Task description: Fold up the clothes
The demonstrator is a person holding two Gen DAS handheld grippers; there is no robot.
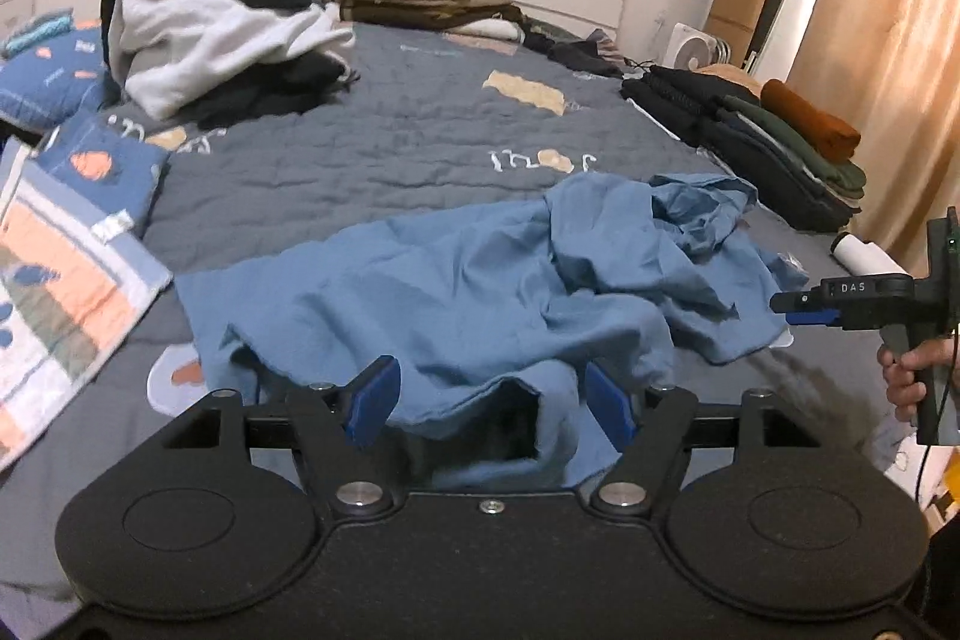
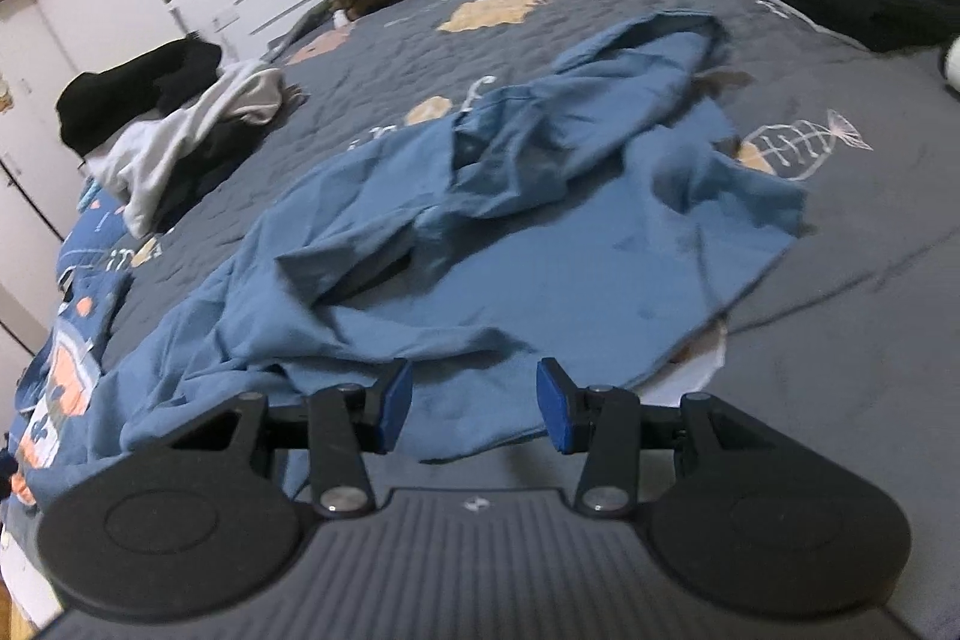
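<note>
Right now my left gripper stands spread, blue shirt hem loose between its pads. My right gripper, marked "DAS", gapes empty over the shirt, which sprawls crumpled on the grey quilt.

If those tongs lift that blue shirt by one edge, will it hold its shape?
Probably not. The blue shirt lies crumpled in soft folds, so it looks thin and floppy and would likely drape and hang. It probably weighs little, and pushing it across the quilt would likely bunch it.
</note>
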